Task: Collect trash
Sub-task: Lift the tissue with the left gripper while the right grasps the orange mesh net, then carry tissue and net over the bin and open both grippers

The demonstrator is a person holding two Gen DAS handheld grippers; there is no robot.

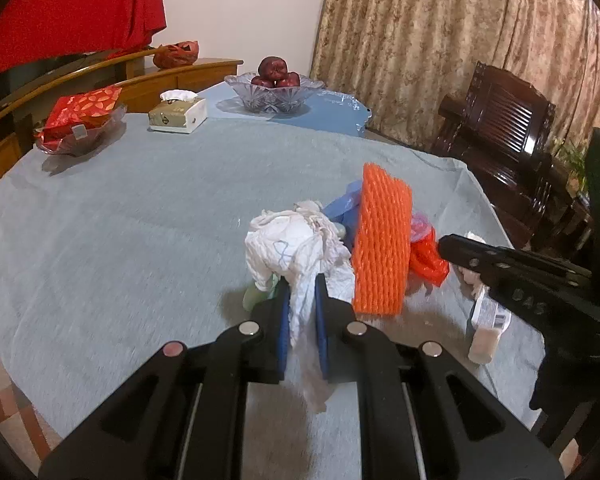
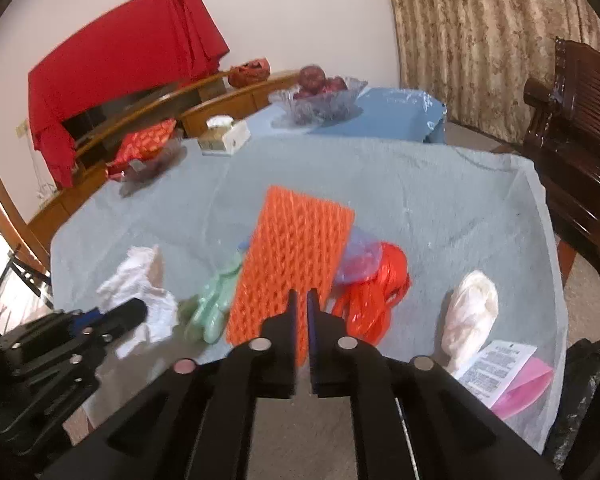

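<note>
My left gripper (image 1: 302, 284) is shut on a crumpled white tissue (image 1: 292, 248), held above the grey tablecloth (image 1: 140, 208); the tissue also shows in the right wrist view (image 2: 140, 284). My right gripper (image 2: 300, 300) is shut on an orange foam fruit net (image 2: 296, 256), which stands upright in the left wrist view (image 1: 382, 244). Around the net lie a pale green glove (image 2: 212, 308), a red plastic bag (image 2: 376, 296) and a bluish plastic piece (image 2: 360, 256). A white wad (image 2: 472, 312) and a printed leaflet on pink paper (image 2: 500, 368) lie to the right.
At the far side stand a glass bowl of red apples (image 1: 274, 88), a tissue box (image 1: 178, 114) and a dish with a red packet (image 1: 82, 120). A dark wooden chair (image 1: 508, 140) stands right of the table. A wooden sideboard (image 1: 160, 76) runs behind.
</note>
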